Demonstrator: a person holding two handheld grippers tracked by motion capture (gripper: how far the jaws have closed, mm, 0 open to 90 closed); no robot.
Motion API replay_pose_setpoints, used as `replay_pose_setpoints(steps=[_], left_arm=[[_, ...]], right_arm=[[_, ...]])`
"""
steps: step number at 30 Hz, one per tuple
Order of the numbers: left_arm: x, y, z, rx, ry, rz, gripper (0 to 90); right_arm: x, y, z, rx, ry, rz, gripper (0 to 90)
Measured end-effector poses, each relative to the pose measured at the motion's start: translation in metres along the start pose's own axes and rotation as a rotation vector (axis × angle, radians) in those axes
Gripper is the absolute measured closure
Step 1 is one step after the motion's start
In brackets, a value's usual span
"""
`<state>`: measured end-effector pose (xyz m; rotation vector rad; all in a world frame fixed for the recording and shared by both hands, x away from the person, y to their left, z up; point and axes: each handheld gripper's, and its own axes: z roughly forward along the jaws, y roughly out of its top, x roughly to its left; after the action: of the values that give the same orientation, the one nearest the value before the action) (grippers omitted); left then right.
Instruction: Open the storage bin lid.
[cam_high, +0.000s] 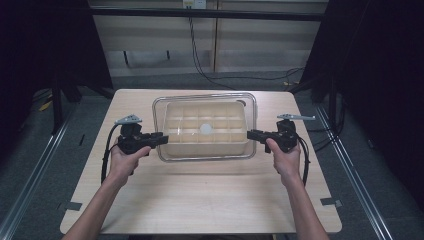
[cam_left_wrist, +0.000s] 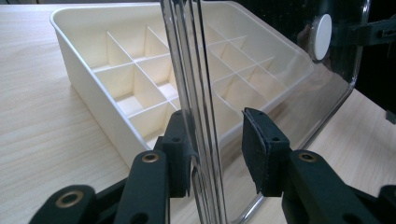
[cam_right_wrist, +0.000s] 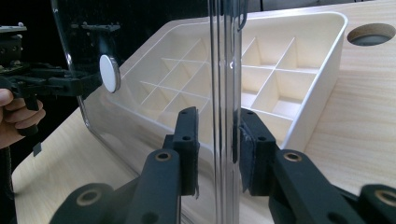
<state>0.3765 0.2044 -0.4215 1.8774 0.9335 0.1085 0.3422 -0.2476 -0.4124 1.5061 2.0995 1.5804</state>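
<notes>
While each gripper clamps one short end of the clear lid (cam_high: 205, 155), the coming move turns on how that lid sits over the cream divided tray (cam_high: 206, 131) beneath it. In the left gripper view, the left gripper (cam_left_wrist: 215, 149) has its jaws drawn narrow onto the lid's ribbed edge (cam_left_wrist: 196, 93), which stands between the pads as a thin upright band; just beyond the jaws lies the tray's near wall (cam_left_wrist: 93, 93), then its grid of compartments, and farthest off the white round knob (cam_left_wrist: 322, 30) at the lid's middle. The right gripper (cam_right_wrist: 217, 149) mirrors this from the other end, closed on the opposite edge (cam_right_wrist: 225, 70), with the tray past its jaws and the other hand (cam_right_wrist: 18, 114) far behind the pane. From the high view, the lid's long axis runs straight from one gripper (cam_high: 157, 140) to the other (cam_high: 255, 135), so neither hand is nearer; both grips sit level across the wooden table (cam_high: 200, 200). I judge the lid must travel flat, both ends together, or it will twist in the pads. The gripper views show the pad contact and a round hole in the tabletop (cam_right_wrist: 371, 33); the high view alone shows the lid centred over the tray.
</notes>
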Motion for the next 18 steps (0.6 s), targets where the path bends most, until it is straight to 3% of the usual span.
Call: replay_pose_setpoints(steps=[8,18], left_arm=[[-0.002,-0.003,-0.007,0.009,-0.001,0.012,63.3],[-0.006,-0.015,-0.017,0.021,0.004,-0.007,63.2]], right_arm=[[0.008,-0.003,-0.005,0.001,0.01,-0.01,71.9],[0.016,-0.009,-0.003,0.03,0.012,-0.009,72.0]])
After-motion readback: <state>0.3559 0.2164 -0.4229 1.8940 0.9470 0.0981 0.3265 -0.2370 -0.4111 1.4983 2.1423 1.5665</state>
